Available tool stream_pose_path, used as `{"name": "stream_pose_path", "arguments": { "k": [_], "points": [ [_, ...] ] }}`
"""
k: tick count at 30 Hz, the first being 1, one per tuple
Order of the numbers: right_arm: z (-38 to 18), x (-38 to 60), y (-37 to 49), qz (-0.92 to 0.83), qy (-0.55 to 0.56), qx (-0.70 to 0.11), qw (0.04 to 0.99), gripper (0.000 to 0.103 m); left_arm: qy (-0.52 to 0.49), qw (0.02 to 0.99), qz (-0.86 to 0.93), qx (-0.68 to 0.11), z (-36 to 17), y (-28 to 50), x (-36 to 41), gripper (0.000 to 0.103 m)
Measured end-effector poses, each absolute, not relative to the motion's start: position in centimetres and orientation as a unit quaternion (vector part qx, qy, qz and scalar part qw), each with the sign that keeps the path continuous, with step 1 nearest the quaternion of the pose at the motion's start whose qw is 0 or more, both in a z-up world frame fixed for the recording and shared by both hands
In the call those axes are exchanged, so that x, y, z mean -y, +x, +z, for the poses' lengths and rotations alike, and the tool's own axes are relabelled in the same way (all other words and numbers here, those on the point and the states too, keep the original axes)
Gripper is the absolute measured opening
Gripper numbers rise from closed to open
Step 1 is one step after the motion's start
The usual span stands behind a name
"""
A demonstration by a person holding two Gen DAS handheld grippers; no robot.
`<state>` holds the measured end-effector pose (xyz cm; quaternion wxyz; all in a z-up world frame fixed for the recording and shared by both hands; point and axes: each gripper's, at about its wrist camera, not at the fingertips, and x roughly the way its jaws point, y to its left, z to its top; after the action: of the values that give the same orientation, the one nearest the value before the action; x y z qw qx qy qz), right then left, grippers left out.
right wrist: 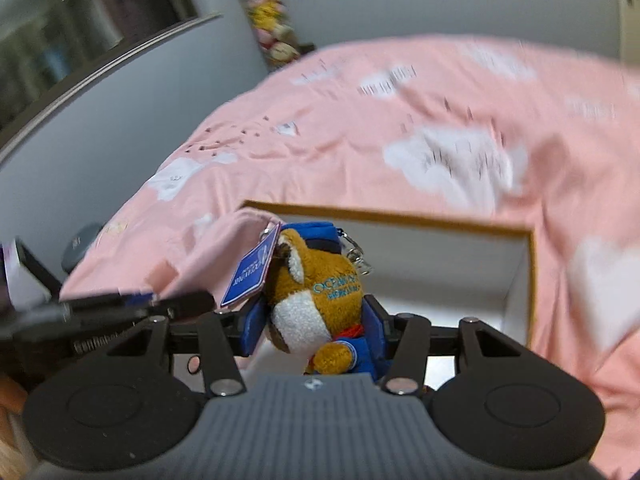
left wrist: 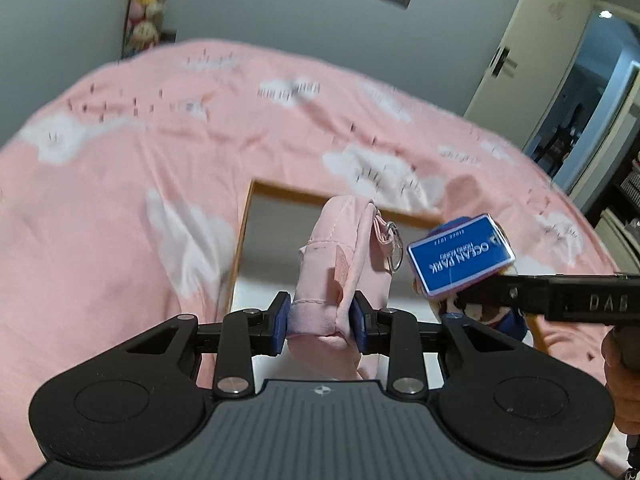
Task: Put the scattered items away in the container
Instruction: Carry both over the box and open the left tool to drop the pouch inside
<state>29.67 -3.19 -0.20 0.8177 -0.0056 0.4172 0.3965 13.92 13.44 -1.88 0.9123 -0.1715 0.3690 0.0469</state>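
My left gripper (left wrist: 321, 322) is shut on a pink fabric pouch (left wrist: 344, 256) with a metal clip ring, held over the open white box with a brown rim (left wrist: 242, 240). My right gripper (right wrist: 314, 330) is shut on a brown plush keychain toy in blue clothes (right wrist: 316, 292) with a blue "Ocean Park" tag (right wrist: 252, 276). That tag (left wrist: 460, 254) and toy also show at the right of the left wrist view, just beside the pouch. In the right wrist view the box (right wrist: 400, 216) lies right below the toy, and the pink pouch (right wrist: 224, 256) hangs at its left.
The box rests on a bed with a pink cloud-print cover (left wrist: 140, 160). Grey walls and a strip of plush toys (left wrist: 148, 4) stand behind the bed. A doorway (left wrist: 580, 112) opens at the right. A hand (left wrist: 624, 380) holds the right gripper's handle.
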Motion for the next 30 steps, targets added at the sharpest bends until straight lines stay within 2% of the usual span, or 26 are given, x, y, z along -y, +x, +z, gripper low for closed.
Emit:
{"name": "stream_pose_path", "arguments": {
  "k": [11, 16, 26, 30],
  "points": [
    [-5.2, 1.5, 30.9, 0.374, 0.043, -0.508, 0.775, 0.054, -0.140, 0.880, 0.049, -0.450, -3.6, 15.1, -12.8, 0.039],
    [-6.7, 1.3, 31.0, 0.362, 0.062, -0.536, 0.760, 0.054, -0.110, 0.872, 0.038, -0.475, -3.7, 15.6, -12.3, 0.045],
    [-7.9, 0.1, 31.4, 0.323, 0.066, -0.564, 0.757, 0.054, -0.126, 0.867, 0.021, -0.482, -2.9, 14.8, -13.4, 0.047],
    [-7.9, -0.6, 31.3, 0.328, 0.081, -0.569, 0.750, 0.054, -0.113, 0.881, 0.033, -0.458, -1.6, 13.7, -14.1, 0.041]
  ]
}}
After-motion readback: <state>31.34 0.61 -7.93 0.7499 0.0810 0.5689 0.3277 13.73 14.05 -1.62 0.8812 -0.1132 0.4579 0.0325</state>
